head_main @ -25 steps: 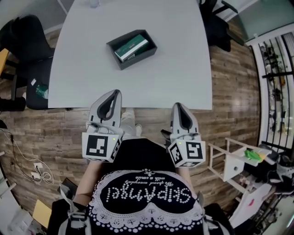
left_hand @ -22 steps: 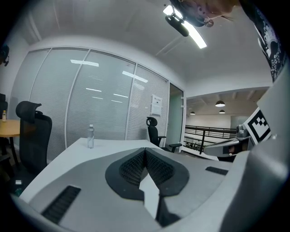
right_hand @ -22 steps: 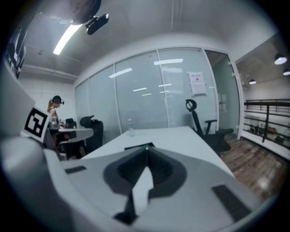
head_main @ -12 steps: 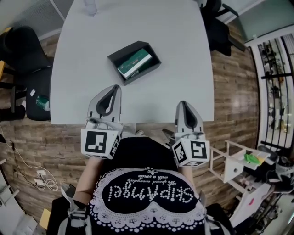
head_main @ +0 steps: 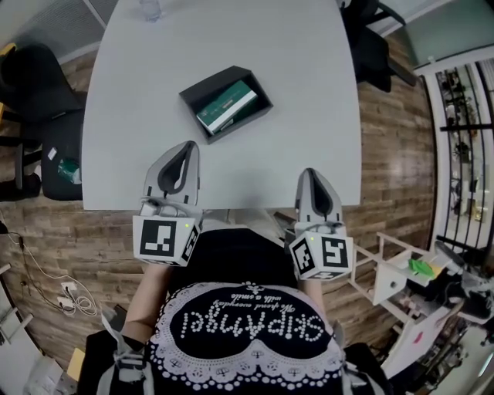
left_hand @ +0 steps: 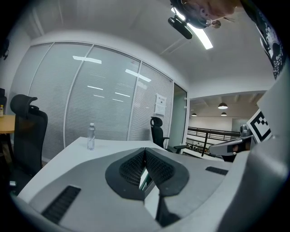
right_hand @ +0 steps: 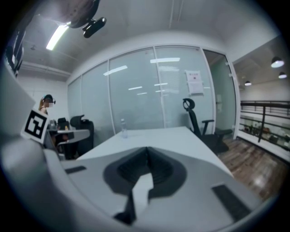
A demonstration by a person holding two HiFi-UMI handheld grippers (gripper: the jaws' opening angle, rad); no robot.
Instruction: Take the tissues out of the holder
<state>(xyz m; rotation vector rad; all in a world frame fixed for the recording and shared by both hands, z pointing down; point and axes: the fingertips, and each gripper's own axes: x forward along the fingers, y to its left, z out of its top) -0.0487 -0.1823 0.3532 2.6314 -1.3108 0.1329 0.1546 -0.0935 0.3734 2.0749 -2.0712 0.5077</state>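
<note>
A black open holder lies near the middle of the pale grey table. A green and white tissue pack rests inside it. My left gripper reaches over the table's near edge, just short of the holder, with its jaws shut on nothing. My right gripper hovers over the near edge further right, also shut and empty. In the left gripper view the pads of the left gripper meet, and a sliver of green shows below them. The right gripper view shows the right gripper closed over bare table.
A clear water bottle stands at the table's far end. Black office chairs sit at the left and far right. A white rack stands on the wood floor to my right.
Both grippers have moved a little forward, further over the table's near edge. The holder and tissue pack have not moved.
</note>
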